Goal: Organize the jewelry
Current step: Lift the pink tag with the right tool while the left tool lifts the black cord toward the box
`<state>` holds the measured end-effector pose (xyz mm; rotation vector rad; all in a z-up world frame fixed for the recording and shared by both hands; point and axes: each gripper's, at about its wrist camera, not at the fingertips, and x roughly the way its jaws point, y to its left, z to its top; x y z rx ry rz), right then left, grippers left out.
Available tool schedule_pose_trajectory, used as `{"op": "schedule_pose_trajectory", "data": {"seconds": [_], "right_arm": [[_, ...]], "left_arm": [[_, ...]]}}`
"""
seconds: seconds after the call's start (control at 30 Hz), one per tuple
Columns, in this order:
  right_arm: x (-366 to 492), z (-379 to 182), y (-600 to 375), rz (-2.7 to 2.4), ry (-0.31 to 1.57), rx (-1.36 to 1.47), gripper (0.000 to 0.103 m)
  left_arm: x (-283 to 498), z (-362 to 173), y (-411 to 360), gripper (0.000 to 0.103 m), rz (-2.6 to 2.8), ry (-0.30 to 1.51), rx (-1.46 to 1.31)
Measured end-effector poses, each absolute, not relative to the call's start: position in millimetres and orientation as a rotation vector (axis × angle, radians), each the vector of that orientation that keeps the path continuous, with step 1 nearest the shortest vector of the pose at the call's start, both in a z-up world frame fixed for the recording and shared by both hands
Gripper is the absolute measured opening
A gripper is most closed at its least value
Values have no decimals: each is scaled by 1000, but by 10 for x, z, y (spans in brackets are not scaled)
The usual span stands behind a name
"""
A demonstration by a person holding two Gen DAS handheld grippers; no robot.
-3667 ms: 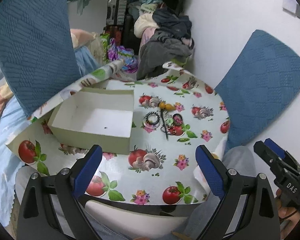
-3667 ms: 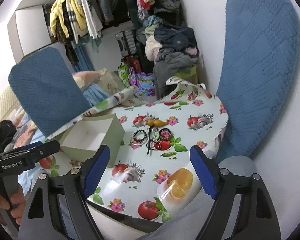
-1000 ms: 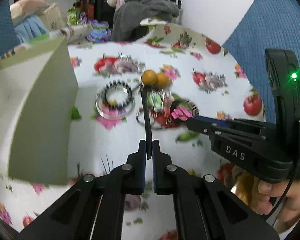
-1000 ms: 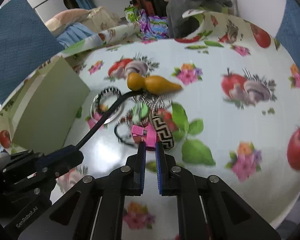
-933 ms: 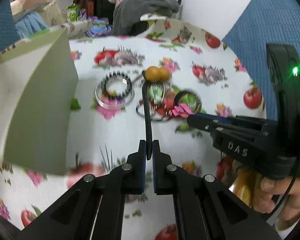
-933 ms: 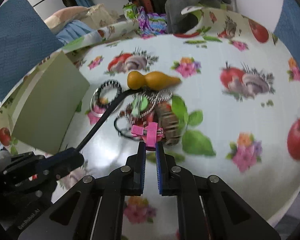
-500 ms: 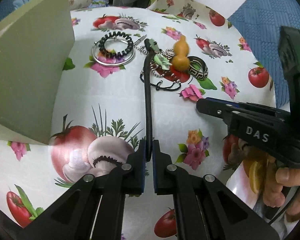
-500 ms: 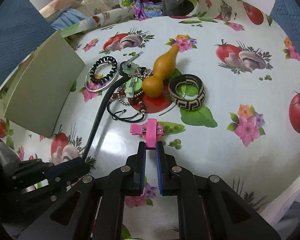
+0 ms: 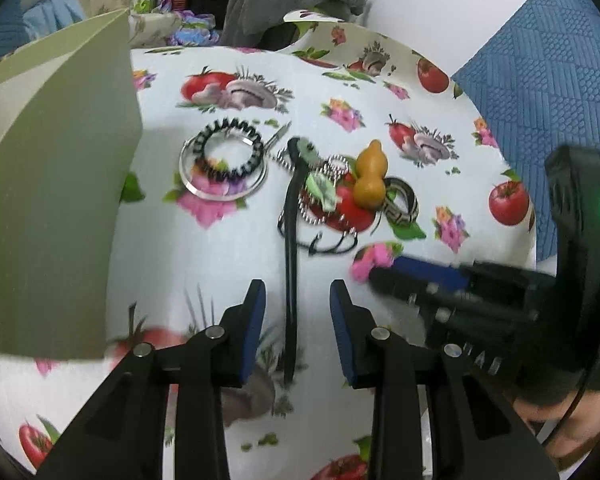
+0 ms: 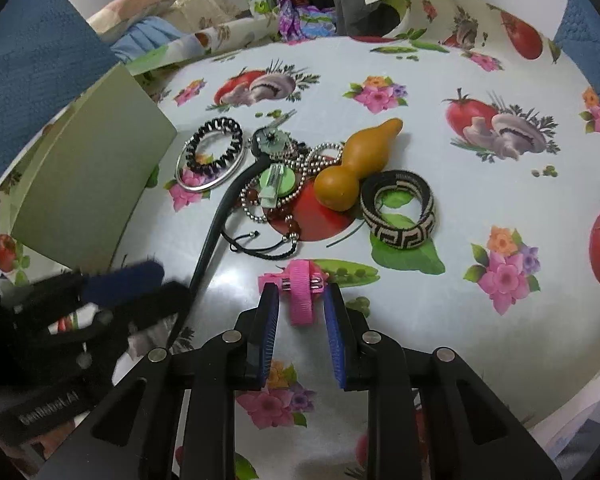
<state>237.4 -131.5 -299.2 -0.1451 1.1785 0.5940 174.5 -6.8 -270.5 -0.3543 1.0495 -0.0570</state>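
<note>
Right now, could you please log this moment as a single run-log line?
left gripper: fingers just opened, black cord between | right gripper: fingers just opened, pink hair clip between | both items on table

pink hair clip [image 10: 301, 292], black strap [image 9: 291, 240] — fruit-print tablecloth [image 10: 480, 320]

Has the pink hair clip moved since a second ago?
Yes. The pink hair clip has been drawn toward the camera, away from the patterned bangle; it lies between the right gripper jaws, which were just opening.
</note>
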Motion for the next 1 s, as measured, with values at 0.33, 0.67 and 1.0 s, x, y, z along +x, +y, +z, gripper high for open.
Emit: {"op": "schedule_pose_trajectory", "data": {"seconds": [0.33,0.67,1.0], "right_arm": [[2344,-3033,-1281,585,1183,-200,9],[2407,-2959,-1436,511,1152,-142,9],[2471,-2953,-1504,467,1153,-107,9]], "left_arm": [[2002,-2771,-59,30,-55,1051,-339],[2176,-2789,-6,24,-38,1037,-309],[2230,-2852,-51,8,-42,1047,-271]]}}
